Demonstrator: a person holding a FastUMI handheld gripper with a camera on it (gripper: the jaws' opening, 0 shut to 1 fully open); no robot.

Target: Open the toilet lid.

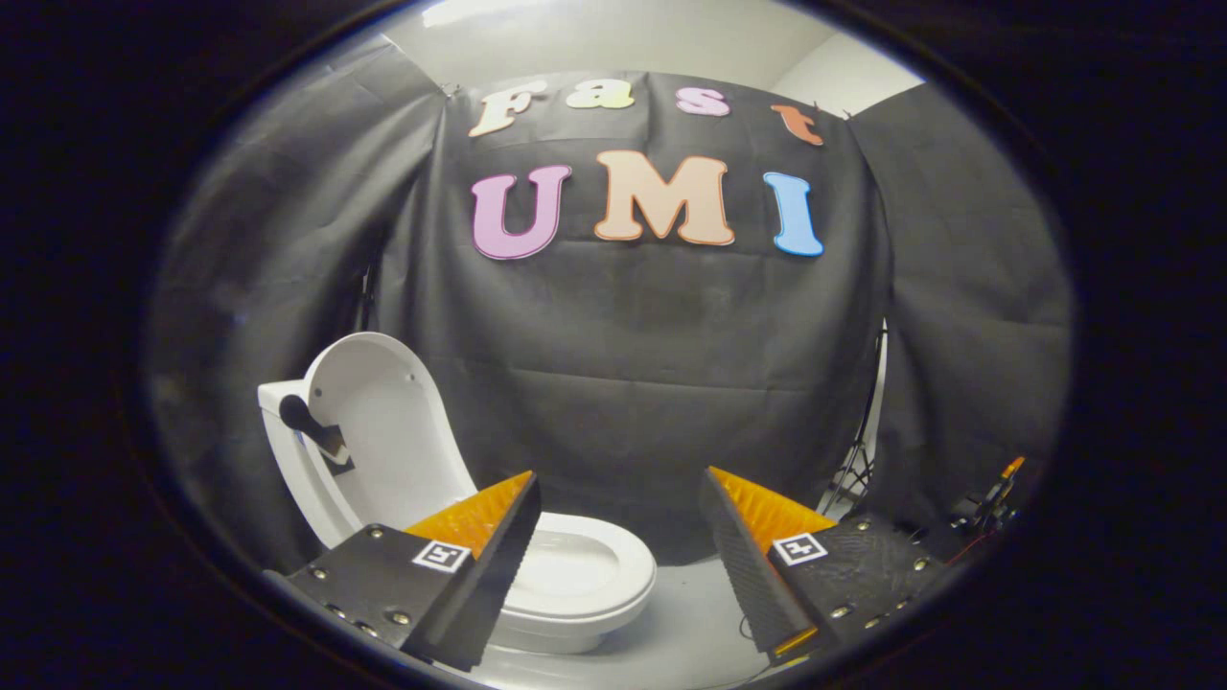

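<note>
A white toilet [575,585] stands on the pale floor ahead and to the left of my fingers. Its lid [383,441] is raised upright and leans back against the white cistern [288,450]. A dark handle piece [312,426] sticks out beside the lid's left edge. The seat ring and bowl lie uncovered, partly hidden behind my left finger [479,565]. My gripper [618,498] hangs open above the bowl's right side, with a wide gap and nothing between its fingers. It touches neither the lid nor the seat.
Black cloth walls close the booth behind and on both sides of the toilet. A light stand's legs [858,460] show at the gap in the cloth on the right. Some clamp hardware [992,503] sits low at the right. Pale floor [690,613] spreads right of the toilet.
</note>
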